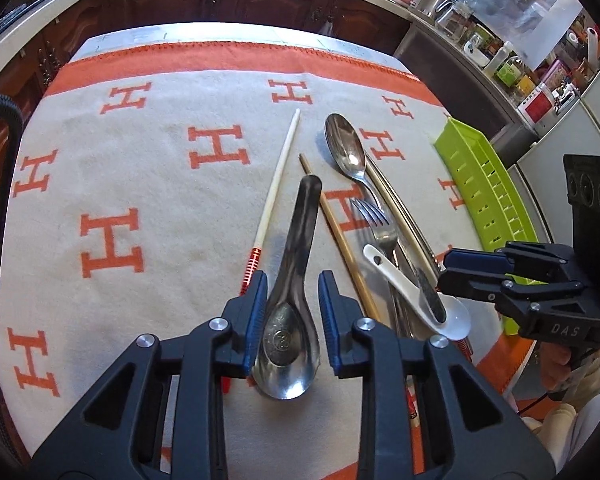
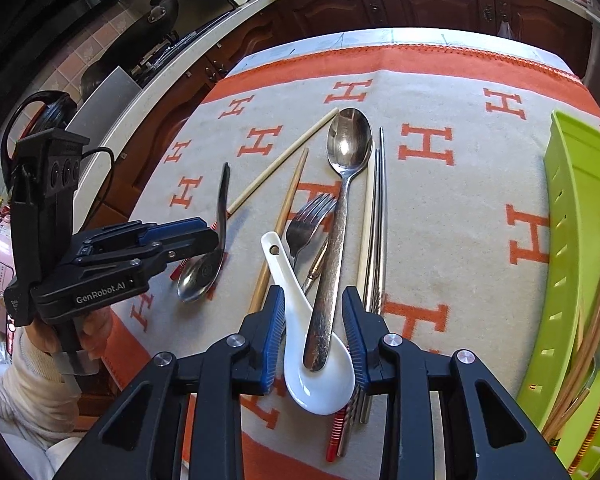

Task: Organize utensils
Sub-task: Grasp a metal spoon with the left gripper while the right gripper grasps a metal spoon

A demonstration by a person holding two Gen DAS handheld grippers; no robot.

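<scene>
The cream blanket with orange H letters and an orange border (image 1: pixel 148 168) covers the table and serves as the reference for everything here. On it, toward its near edge, lies a short steel soup spoon with a stamped bowl (image 1: pixel 290 320), its dark handle pointing away; the left gripper (image 1: pixel 293 312) straddles that bowl with its blue pads on either side, and its pads appear to press the bowl's rim on both sides, so it seems clenched on the spoon, though the contact is hard to judge. Just beside this spoon on the blanket lie a white chopstick with a red ribbed end (image 1: pixel 276 184) and a plain wooden chopstick (image 1: pixel 336 232). Further toward the blanket's right half sits a loose heap: a long polished steel tablespoon (image 2: pixel 342 200), a steel fork (image 2: pixel 306 224), a pair of thin steel chopsticks (image 2: pixel 380 216) and a white ceramic soup spoon with a hole in its handle (image 2: pixel 320 384). The tablespoon's handle end rests in the ceramic spoon's bowl. The right gripper (image 2: pixel 314 336) is set down over that bowl, its blue pads flanking the ceramic bowl and the steel handle together; the pads look to be touching the bowl's sides, yet a firm grasp cannot be told for certain. At the blanket's right edge stands a lime-green slotted plastic tray (image 2: pixel 572 208), already holding some chopsticks and a metal spoon. A person's hand in a pale sleeve (image 2: pixel 48 344) holds the left tool's grip.
</scene>
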